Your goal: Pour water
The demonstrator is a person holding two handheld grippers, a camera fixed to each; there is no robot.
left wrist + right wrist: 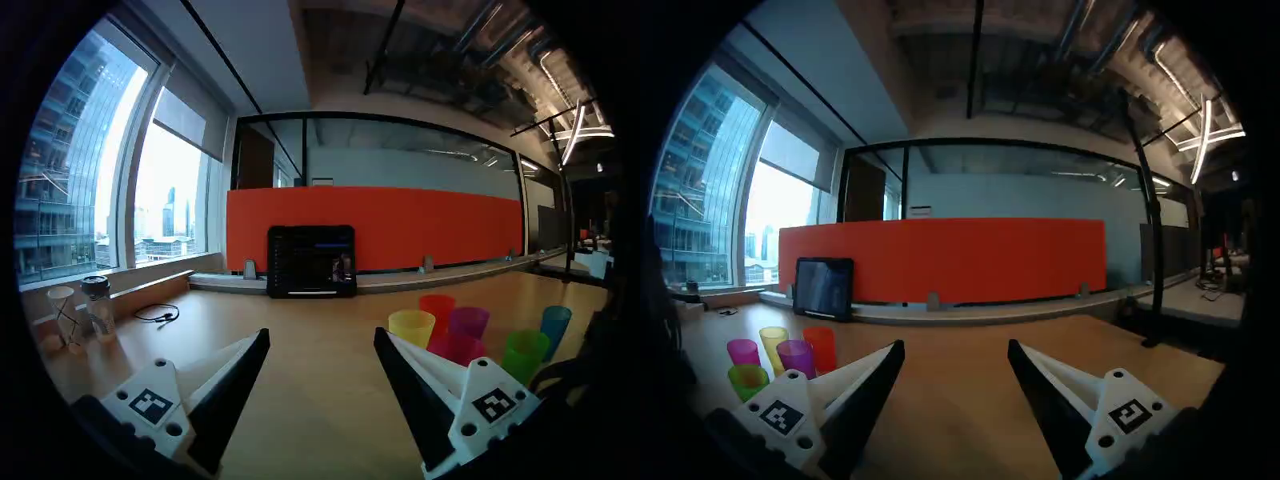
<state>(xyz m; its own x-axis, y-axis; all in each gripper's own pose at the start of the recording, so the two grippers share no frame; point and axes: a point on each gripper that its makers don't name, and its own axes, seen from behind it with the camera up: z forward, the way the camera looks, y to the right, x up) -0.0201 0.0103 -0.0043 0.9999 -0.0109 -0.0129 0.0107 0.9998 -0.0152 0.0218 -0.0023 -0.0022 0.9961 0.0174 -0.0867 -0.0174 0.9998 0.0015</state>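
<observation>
The long wooden bench [320, 400] runs under both claws and on to a tall window [72, 184] far off to the left claw's left. An orange partition [376, 228] stands across the far edge, straight ahead of both claws.

The left claw [320, 332] hangs over bare wood with its fingers spread wide and nothing between them. The right claw [954, 344] is spread just as wide and is also empty.

A dark tablet [311, 261] leans against the partition, dead ahead of the left claw and ahead-left of the right one.

The coloured cups [458, 348] stand upright in a tight cluster on the bench, just ahead and to the right of the left claw's right finger. In the right gripper view the same cluster [795, 356] sits just beyond that claw's left finger, so the cups lie between the two claws; neither touches them.

Far to the left claw's left, by the window, stand a lidded cup [98, 304] and a clear cup [62, 312], with a thin black cable [158, 314] looped just beside them.
</observation>
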